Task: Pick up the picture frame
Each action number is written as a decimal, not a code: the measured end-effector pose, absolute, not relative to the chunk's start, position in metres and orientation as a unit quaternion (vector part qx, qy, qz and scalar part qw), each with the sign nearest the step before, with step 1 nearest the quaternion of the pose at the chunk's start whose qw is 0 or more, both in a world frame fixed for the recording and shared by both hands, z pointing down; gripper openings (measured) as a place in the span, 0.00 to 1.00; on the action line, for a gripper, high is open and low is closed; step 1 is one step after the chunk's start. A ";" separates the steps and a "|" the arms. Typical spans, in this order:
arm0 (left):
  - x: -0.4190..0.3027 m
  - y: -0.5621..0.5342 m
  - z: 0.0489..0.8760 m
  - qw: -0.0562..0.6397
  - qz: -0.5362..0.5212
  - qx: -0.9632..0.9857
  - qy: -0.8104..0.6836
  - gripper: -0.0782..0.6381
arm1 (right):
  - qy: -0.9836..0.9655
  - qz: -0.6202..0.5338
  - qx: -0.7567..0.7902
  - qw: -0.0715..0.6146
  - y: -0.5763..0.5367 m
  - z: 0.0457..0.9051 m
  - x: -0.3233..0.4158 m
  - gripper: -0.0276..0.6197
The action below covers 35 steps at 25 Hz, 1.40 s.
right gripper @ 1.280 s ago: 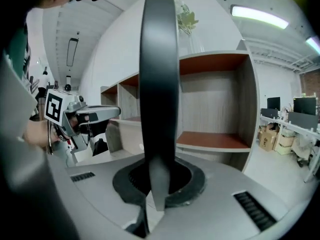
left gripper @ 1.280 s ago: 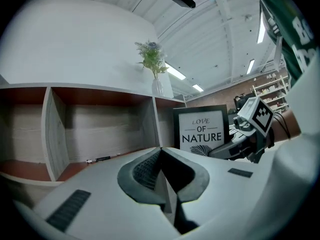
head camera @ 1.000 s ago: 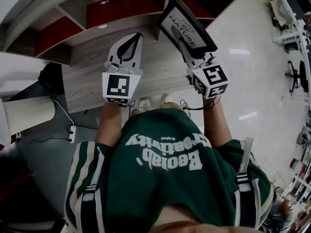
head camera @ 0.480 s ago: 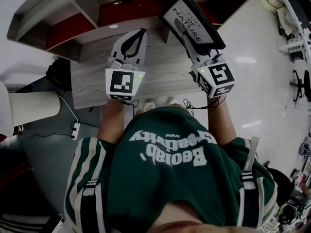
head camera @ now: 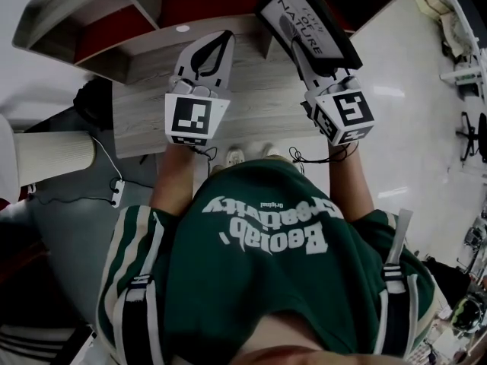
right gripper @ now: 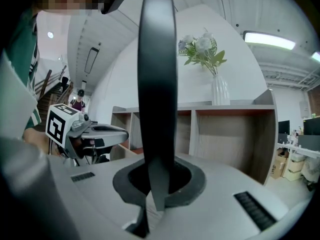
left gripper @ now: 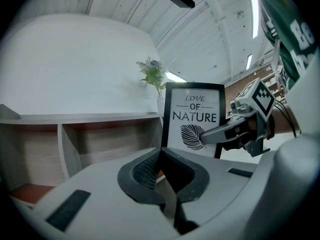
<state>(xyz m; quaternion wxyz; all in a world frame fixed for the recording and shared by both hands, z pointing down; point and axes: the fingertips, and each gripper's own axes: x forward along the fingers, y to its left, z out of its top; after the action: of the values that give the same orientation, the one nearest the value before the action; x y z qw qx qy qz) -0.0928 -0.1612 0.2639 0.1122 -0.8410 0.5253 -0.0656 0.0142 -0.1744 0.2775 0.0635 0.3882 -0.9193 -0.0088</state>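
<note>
Two grippers were up over the wood-grain table point(head camera: 137, 120). Right gripper point(head camera: 289, 30) had the picture frame point(head camera: 316, 21): fingers point(right gripper: 185, 176) pinching its dark edge, which showed edge-on in the right gripper view. The frame was held upright in front of the shelf unit point(head camera: 114, 33), with its "LOVE OF NATURE" leaf print facing the left gripper point(head camera: 207, 52). That one sat beside it, apart from the frame, fingers point(left gripper: 145, 169) pressed together on nothing.

Surroundings: the shelf unit had open red-backed compartments close behind the frame, and a white vase of flowers point(right gripper: 218, 89) stood on its top board. A cream ribbed cylinder point(head camera: 53, 158) sat off to the left. A power strip point(head camera: 118, 191) with its cable lay on the grey floor point(head camera: 84, 242). One person point(right gripper: 79, 102) stood far back in the room.
</note>
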 end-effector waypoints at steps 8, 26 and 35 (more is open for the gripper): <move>-0.094 -0.159 0.262 0.113 -0.068 -0.839 0.527 0.13 | -0.921 -0.009 0.384 0.066 -0.173 0.278 0.013 0.10; -0.092 -0.150 0.249 0.122 -0.065 -0.841 0.523 0.13 | -0.917 -0.013 0.394 0.068 -0.164 0.269 0.013 0.10; -0.110 -0.152 0.247 0.118 -0.071 -0.846 0.515 0.13 | -0.906 0.001 0.417 0.070 -0.158 0.267 0.010 0.10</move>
<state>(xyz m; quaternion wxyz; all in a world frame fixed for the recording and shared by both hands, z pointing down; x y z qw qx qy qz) -0.1097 -0.1519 0.2469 0.1179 -0.8464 0.5145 -0.0706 0.0099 -0.1581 0.2670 0.0700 0.4170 -0.9062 0.0012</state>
